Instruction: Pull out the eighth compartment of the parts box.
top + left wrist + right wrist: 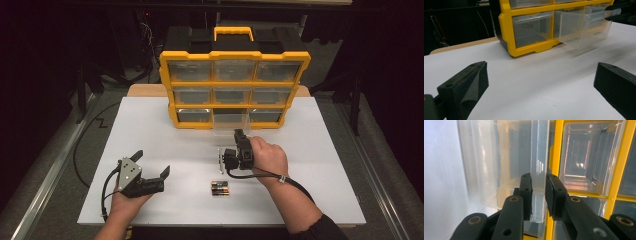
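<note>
A yellow and black organizer [235, 54] with clear drawers stands at the back of the white table [310, 165]. Its bottom middle drawer [227, 126] is pulled partly out. My right gripper [240, 133] is shut on that drawer's front wall; in the right gripper view the jaws [539, 187] pinch the clear wall [539, 150] beside the yellow frame [557, 145]. My left gripper [152, 163] rests open near the table's front left, nothing between its jaws [541, 72]. From there the organizer [506, 32], the open drawer [581, 27] and the right gripper [621, 11] are ahead.
A small pack of batteries [220, 188] lies on the table near the front, between the two hands. A wooden board edge [145, 90] shows behind the table at the left. Dark floor and cables surround the table.
</note>
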Demonstrator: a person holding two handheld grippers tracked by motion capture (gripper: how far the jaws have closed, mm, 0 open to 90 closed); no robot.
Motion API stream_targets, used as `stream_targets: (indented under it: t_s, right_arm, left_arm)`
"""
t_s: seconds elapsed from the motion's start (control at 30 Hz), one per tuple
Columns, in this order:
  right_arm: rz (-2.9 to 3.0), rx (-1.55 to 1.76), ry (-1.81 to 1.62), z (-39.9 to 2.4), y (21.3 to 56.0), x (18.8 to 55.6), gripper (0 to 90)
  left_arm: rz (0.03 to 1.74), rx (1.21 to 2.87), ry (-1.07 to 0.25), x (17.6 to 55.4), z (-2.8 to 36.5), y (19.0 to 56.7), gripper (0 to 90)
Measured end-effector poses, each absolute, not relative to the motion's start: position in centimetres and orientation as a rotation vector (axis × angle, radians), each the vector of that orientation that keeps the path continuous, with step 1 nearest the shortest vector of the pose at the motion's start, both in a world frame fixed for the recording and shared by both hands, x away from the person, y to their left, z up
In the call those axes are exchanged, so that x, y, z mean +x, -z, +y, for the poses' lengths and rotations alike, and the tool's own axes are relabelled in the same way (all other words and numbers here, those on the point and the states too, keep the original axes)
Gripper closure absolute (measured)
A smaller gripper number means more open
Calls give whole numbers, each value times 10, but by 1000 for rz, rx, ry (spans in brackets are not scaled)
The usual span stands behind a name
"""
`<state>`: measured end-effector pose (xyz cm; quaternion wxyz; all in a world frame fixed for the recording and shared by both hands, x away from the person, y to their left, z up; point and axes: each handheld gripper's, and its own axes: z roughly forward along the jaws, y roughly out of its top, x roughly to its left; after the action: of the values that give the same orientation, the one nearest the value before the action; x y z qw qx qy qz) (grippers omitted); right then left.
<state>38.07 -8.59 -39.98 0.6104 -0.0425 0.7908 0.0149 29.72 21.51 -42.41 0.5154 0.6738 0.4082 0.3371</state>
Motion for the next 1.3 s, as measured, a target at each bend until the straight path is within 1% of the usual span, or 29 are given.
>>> stream_targets:
  t_s: [1.1,1.13,1.23,1.3]
  right_arm:
    - [1823,-113,-30,-84,407,375,765]
    - [1826,-112,-32,-84,407,375,760]
    - [1825,-114,-39,-85,406,374,685]
    - [1828,-112,-45,-86,404,374,656]
  left_arm:
    - [975,1619,-805,297,215,424,6]
    - [975,1619,-805,297,215,424,6]
    - [975,1621,-805,297,215,424,6]
    - [973,1620,-806,297,215,424,6]
